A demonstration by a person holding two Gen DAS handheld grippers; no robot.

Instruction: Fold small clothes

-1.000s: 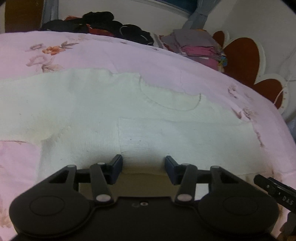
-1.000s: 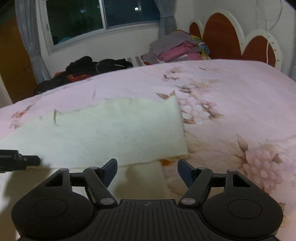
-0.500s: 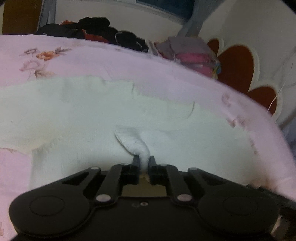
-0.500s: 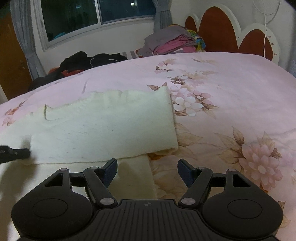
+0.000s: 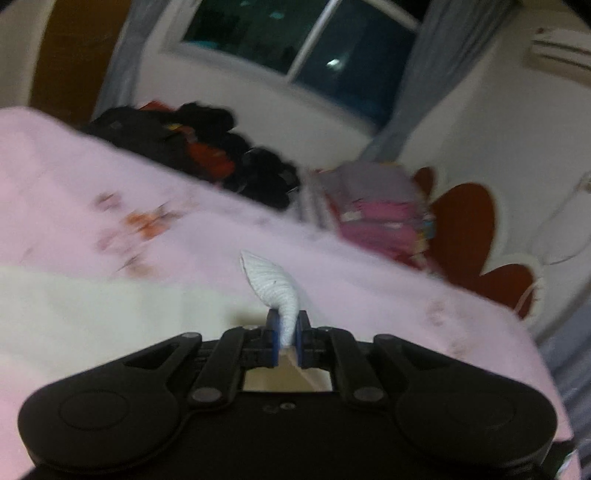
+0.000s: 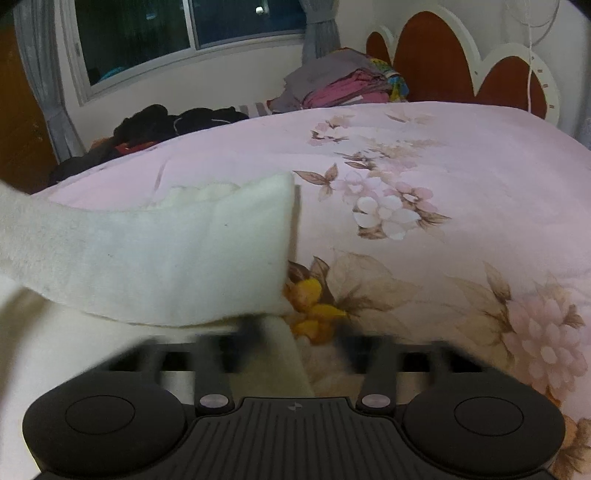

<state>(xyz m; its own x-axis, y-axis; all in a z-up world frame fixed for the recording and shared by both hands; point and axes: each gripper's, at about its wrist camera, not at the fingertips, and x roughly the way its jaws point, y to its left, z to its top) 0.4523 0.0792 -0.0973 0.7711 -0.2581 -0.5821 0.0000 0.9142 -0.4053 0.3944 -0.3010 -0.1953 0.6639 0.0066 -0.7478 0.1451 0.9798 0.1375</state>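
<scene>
A cream-white small garment (image 5: 74, 314) lies on the pink floral bedspread (image 5: 74, 184). My left gripper (image 5: 287, 334) is shut on a pinched fold of the garment, which sticks up between its blue pads as a white cone (image 5: 271, 282), lifted above the bed. In the right wrist view the garment (image 6: 166, 251) lies left of centre with a folded panel raised and curling at the left. My right gripper (image 6: 295, 339) is low over the garment's lower right corner; its fingers are motion-blurred and still apart.
A dark clothes pile (image 6: 166, 122) and a stack of folded grey and pink clothes (image 6: 340, 86) sit at the bed's far edge below a window (image 6: 192, 33). A red and white headboard (image 6: 461, 66) stands at the right. Bare bedspread (image 6: 461, 221) lies right of the garment.
My left gripper shut on the garment's edge and has lifted it up and tilted toward the window. The folded panel has risen on the left. My right gripper's fingers are moving inward, blurred.
</scene>
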